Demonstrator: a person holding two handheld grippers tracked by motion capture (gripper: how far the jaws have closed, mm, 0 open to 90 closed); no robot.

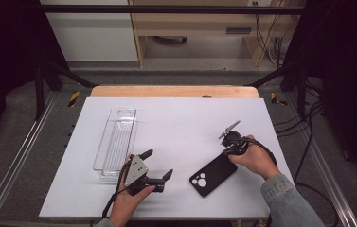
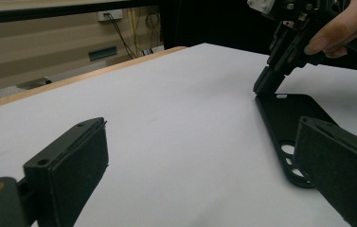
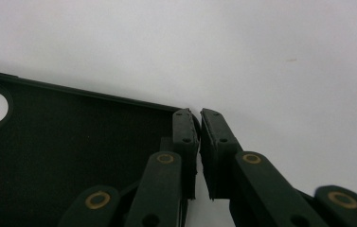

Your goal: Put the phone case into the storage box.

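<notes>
Right gripper pinches the phone case's edge — the lift is about to start

Low in the high view, the left gripper (image 1: 157, 166) waits with jaws wide and empty on the worktop (image 1: 176, 118); just right of it lies the black phone case (image 1: 212, 175), flat, with the right gripper (image 1: 227, 152) nipped narrowly onto its upper-right end wall. Next, I'd judge — a careful raise without slipping off. Farther up left sits a clear tray (image 1: 116, 142).
</notes>
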